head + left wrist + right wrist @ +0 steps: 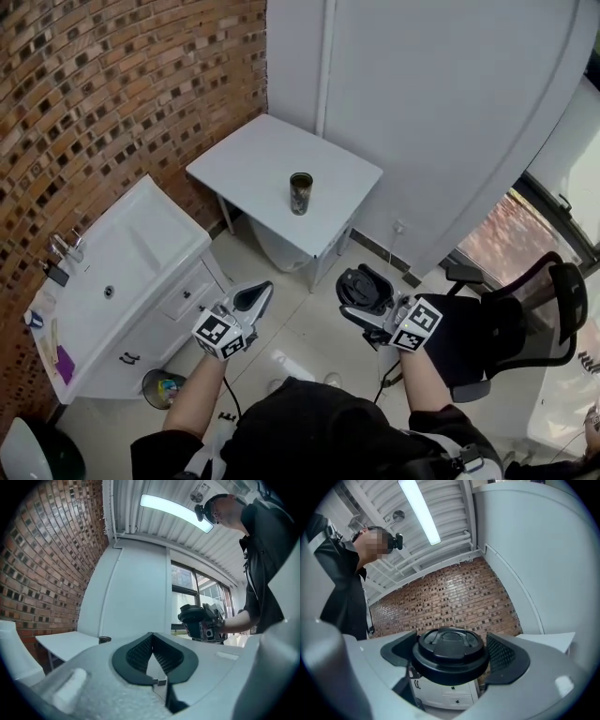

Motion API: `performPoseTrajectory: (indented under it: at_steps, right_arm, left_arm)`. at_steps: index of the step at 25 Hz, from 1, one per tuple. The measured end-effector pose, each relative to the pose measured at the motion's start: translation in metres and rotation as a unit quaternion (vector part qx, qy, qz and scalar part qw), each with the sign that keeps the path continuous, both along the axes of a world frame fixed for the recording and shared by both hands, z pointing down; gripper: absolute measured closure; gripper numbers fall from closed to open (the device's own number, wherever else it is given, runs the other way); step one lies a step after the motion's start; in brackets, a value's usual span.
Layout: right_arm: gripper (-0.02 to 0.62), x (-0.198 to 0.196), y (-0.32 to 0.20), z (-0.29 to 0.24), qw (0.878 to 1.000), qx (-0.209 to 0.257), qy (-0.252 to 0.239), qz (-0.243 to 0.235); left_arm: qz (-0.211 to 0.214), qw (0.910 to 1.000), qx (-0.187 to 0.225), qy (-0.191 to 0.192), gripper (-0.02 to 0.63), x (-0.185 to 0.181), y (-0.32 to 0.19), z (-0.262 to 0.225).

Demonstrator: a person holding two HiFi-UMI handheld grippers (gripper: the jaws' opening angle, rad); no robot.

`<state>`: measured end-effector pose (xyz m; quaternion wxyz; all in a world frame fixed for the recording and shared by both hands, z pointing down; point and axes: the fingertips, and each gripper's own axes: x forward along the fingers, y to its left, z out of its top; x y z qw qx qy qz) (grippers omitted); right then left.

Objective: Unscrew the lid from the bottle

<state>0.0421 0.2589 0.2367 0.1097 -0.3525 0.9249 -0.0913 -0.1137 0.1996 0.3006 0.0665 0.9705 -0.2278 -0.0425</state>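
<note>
Right gripper (364, 289) held forward, clamping lid (450, 651); left gripper (255, 295) alongside, fingers (135, 656) together.

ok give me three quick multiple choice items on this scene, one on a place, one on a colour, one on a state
1. Where does the bottle stand?
A) on the white table
B) in the sink
C) on the floor

2. What colour is the lid?
A) white
B) black
C) red

3. How is the left gripper?
A) shut on the lid
B) wide open
C) shut, empty

Answers:
1 A: the head view shows it upright on the table.
2 B: it shows black between the right gripper jaws.
3 C: its pads meet with nothing between them.
</note>
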Motion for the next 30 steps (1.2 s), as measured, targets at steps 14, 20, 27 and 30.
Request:
performPoseTrajectory:
  at_steps: [14, 20, 27, 30]
  right_arm:
    - [0.127, -0.005, 0.008, 0.008, 0.996, 0.024, 0.068, -0.058]
    - [0.127, -0.012, 0.008, 0.008, 0.991, 0.034, 0.095, -0.082]
    - [0.127, -0.014, 0.004, 0.018, 0.991, 0.027, 0.098, -0.087]
    - [0.127, -0.012, 0.005, 0.014, 0.991, 0.030, 0.099, -0.085]
  left_arm:
    - [0.025, 0.9992, 0.019, -0.025, 0.604, 0.048, 0.022, -0.002]
    - [0.028, 0.9989, 0.016, -0.035, 0.604, 0.053, 0.023, 0.004]
    - [0.057, 0.9971, 0.015, -0.049, 0.604, 0.067, 0.032, 0.013]
    - [0.061, 0.9969, 0.015, -0.048, 0.603, 0.072, 0.037, 0.012]
